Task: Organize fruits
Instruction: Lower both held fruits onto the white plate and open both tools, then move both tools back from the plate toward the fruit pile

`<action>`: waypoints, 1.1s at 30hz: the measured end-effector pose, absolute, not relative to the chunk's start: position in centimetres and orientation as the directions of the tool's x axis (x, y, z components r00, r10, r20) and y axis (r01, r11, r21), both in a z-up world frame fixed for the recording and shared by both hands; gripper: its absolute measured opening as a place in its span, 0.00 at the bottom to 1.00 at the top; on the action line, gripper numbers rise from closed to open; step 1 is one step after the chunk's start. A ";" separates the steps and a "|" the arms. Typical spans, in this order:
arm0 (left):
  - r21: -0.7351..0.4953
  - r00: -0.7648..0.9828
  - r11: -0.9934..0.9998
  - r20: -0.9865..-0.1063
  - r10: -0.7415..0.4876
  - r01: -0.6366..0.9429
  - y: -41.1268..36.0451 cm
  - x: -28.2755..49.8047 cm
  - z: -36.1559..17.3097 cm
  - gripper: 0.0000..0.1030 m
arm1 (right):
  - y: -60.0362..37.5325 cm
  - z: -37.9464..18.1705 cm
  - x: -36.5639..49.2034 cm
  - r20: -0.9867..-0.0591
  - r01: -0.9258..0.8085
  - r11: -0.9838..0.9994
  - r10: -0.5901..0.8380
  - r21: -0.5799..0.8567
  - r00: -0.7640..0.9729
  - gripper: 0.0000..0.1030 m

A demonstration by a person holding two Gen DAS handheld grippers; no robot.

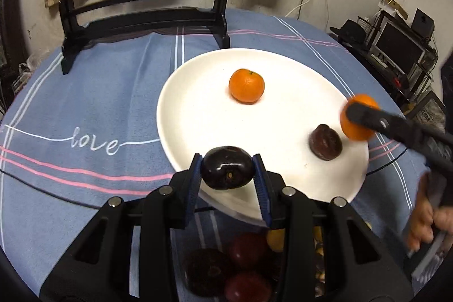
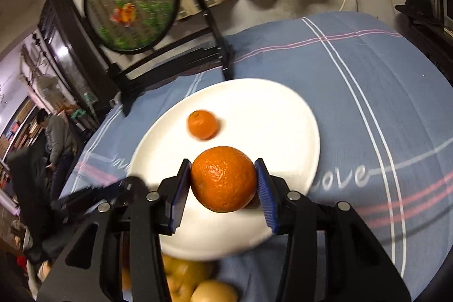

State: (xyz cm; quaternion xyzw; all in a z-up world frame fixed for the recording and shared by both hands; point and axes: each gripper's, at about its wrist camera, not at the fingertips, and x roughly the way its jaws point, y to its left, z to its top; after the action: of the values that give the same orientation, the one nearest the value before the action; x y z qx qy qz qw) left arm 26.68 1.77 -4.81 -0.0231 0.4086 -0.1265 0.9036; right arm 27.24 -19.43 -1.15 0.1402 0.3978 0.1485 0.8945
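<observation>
on the blue striped tablecloth (image 1: 93, 92), a black-framed round screen (image 1: 141, 4) stands at the far edge, its stand just behind the white plate's (image 1: 198, 115) far rim. the left gripper (image 1: 228, 169) has its fingers clamped on a dark plum (image 1: 228, 167), held over the near left rim of the plate. a small mandarin (image 1: 247, 85) sits toward the plate's middle, apart from everything else. nearer the right rim lies a dark brown fruit (image 1: 325, 142) — its kind is hard to tell. the right gripper (image 2: 223, 180) has its blue pads pressed on both sides of an orange (image 2: 223, 179), held above the near right part of the plate. below the near rim, more dark fruit (image 1: 226, 265) and yellow fruit (image 2: 192, 282) show behind the grippers — blurred.
</observation>
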 end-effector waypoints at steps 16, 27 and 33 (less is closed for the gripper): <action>-0.142 0.678 0.970 -0.694 -0.240 0.198 2.9 24.5 -3.5 0.61 | -21.8 0.4 24.7 -0.598 -0.149 0.882 0.419 0.448 0.683 0.68; -0.117 0.761 0.987 -0.628 -0.162 0.113 5.4 16.7 -2.6 0.80 | -22.5 1.1 16.9 -0.573 -0.156 0.893 0.395 0.421 0.718 0.70; -0.079 0.730 0.991 -0.671 -0.131 0.105 5.8 12.1 -5.0 0.88 | -22.7 -0.1 10.6 -0.559 -0.167 0.900 0.387 0.404 0.733 0.96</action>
State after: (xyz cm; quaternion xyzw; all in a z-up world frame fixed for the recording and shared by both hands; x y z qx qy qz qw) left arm 12.13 5.85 -4.96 -0.0178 0.3619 -0.0635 0.9299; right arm 10.57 -22.65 -0.06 0.1654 0.3326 0.1513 0.9160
